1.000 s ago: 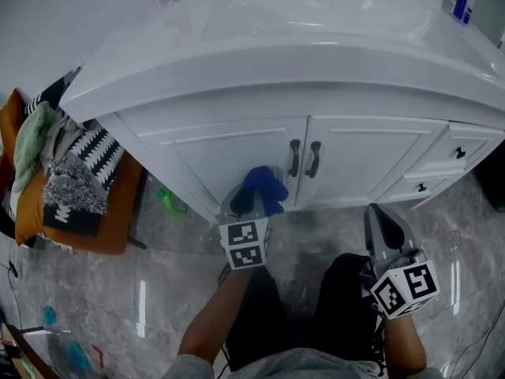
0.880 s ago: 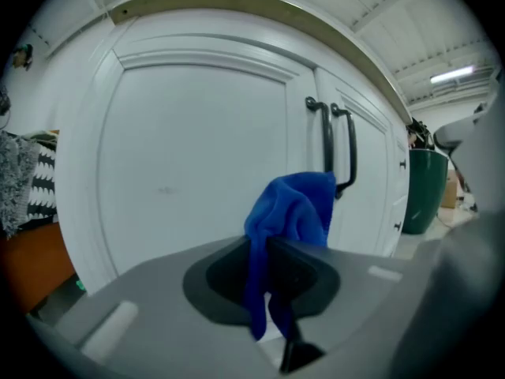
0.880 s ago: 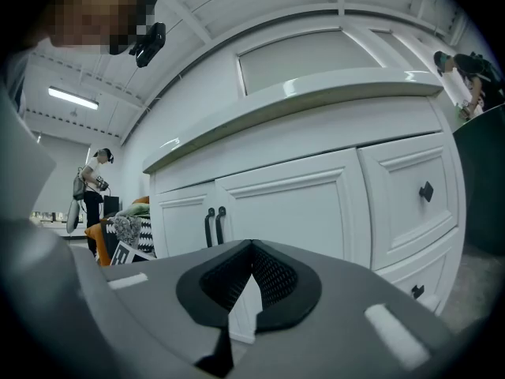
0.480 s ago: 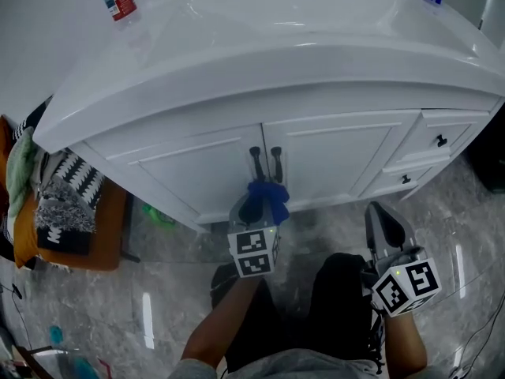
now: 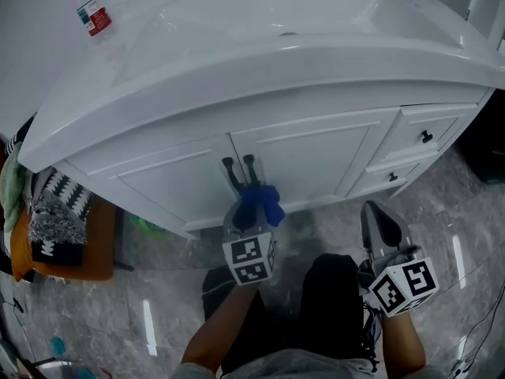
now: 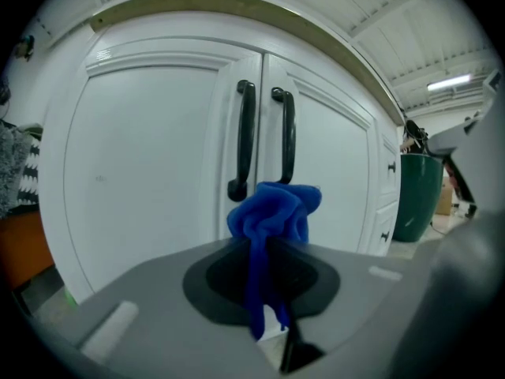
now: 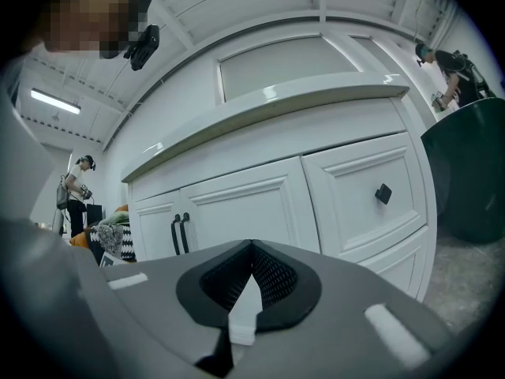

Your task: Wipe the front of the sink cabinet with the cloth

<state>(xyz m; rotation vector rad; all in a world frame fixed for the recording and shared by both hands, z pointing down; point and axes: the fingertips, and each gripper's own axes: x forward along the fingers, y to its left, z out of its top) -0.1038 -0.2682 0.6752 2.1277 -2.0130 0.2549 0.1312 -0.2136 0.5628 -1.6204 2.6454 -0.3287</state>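
Blue cloth (image 5: 260, 200); illegible red bottle label (image 5: 95, 18)

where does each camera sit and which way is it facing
Head view: on the person's head, looking steeply down at the sink cabinet; forearms, left gripper, right gripper show.
Left gripper view: on the left gripper, facing the door handles; its jaws, shut on the blue cloth, show.
Right gripper view: on the right gripper, facing the drawer knob; its shut, empty jaws show.
Shared: all three see the door handles.
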